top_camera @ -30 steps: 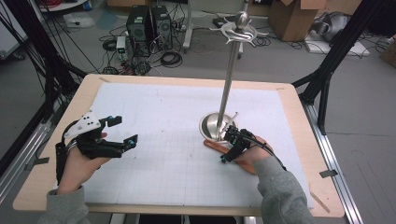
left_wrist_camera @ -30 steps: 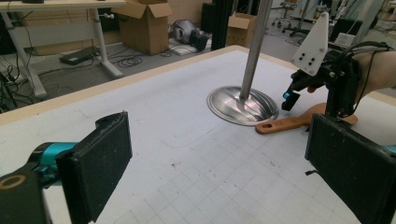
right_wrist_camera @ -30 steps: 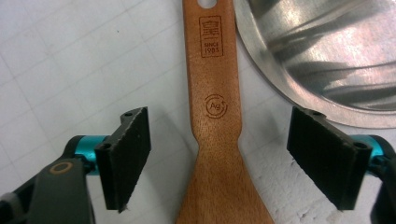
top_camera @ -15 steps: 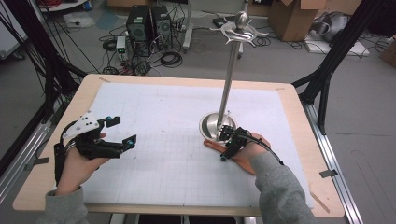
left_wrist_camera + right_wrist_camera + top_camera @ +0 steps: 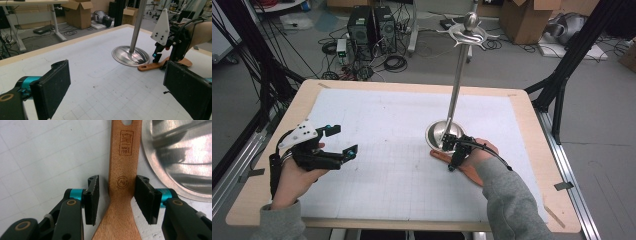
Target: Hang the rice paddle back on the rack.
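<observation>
The right claw (image 5: 116,200) has just been closing around a wooden spatula (image 5: 122,177) lying flat on the bench (image 5: 377,125), touching the metal stand's base (image 5: 439,134); one pad touches, the other stands just off. Next: finish the pinch, then lift. Its long axis runs away from the claw (hanging hole at the far end). The left claw (image 5: 343,141) hangs spread.

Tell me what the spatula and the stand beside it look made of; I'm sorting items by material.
Spatula: likely wood, matte, with speckled warm-brown grain and burned-in stamps. Stand: apparently polished metal, since its domed base mirrors its surroundings and its pole shines silver.
</observation>
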Motion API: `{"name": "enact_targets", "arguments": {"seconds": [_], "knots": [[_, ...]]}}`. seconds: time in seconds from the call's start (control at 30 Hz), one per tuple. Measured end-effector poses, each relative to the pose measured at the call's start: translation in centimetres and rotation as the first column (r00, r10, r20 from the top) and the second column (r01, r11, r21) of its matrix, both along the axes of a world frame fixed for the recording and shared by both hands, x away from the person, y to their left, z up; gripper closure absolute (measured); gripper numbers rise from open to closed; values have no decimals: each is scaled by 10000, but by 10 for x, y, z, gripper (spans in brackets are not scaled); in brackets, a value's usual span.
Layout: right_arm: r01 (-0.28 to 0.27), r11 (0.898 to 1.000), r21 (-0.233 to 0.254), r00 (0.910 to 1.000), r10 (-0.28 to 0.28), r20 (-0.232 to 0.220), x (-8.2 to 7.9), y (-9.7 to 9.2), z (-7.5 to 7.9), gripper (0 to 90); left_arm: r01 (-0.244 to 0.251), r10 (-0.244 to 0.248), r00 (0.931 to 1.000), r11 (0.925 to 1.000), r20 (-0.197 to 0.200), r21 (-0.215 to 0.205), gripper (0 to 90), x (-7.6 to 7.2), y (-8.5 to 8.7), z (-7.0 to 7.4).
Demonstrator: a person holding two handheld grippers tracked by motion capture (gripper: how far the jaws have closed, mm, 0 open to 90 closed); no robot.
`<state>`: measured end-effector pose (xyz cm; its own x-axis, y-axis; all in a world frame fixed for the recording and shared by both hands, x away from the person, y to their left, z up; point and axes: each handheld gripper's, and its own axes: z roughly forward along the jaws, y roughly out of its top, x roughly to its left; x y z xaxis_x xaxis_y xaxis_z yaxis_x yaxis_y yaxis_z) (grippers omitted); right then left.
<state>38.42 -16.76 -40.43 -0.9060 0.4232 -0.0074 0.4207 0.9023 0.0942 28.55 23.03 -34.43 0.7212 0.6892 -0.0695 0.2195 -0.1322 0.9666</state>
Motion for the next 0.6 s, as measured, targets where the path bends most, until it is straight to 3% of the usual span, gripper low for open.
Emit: {"name": "enact_targets", "arguments": {"seconds": [0.17, 0.2, 0.23, 0.6], "knots": [[-47, 9992, -401, 9998, 39, -199, 1, 5, 1, 586, -49, 49, 10000, 10000, 19, -7, 76, 0, 2, 0], [-570, 9982, -200, 9984, 569, -22, 5, 4, -1, 598, -64, 64, 10000, 10000, 21, -19, 76, 0, 2, 0], [-672, 9975, -211, 9977, 671, -51, 6, 4, -1, 622, -68, 68, 10000, 10000, -9, -20, 76, 0, 2, 0], [-686, 9974, -232, 9976, 683, -129, 7, 4, 0, 655, -89, 89, 10000, 10000, 5, -2, 76, -1, 3, 0]]}}
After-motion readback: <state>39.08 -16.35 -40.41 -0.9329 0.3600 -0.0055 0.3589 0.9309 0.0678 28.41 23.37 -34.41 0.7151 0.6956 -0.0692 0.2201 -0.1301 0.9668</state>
